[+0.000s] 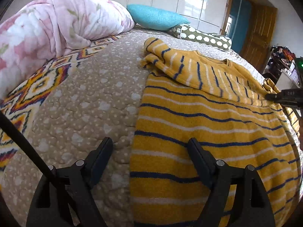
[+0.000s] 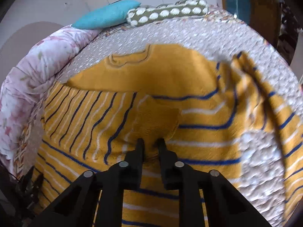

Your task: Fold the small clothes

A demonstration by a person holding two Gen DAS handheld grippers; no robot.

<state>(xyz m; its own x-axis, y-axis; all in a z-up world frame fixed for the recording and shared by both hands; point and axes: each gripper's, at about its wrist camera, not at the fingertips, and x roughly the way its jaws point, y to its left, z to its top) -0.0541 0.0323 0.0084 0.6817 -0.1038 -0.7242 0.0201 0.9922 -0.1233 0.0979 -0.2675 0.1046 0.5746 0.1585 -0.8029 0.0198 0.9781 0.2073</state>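
Observation:
A small yellow sweater [image 1: 208, 124] with blue and white stripes lies spread on the bed, one sleeve folded across its body. My left gripper [image 1: 149, 145] is open and empty, low over the sweater's left edge near the hem. My right gripper [image 2: 150, 141] is shut on the cuff of the other sleeve [image 2: 157, 121] and holds it over the sweater's [image 2: 170, 75] chest. The right gripper's tip also shows at the right edge of the left wrist view [image 1: 270, 96], pinching striped fabric.
The bed has a beige quilted cover [image 1: 90, 102] with a patterned blanket [image 1: 34, 87] along its left side. A pink floral duvet [image 1: 56, 22], a turquoise pillow [image 1: 157, 17] and an olive spotted bolster [image 1: 204, 37] lie at the head. A wooden door [image 1: 259, 36] stands beyond.

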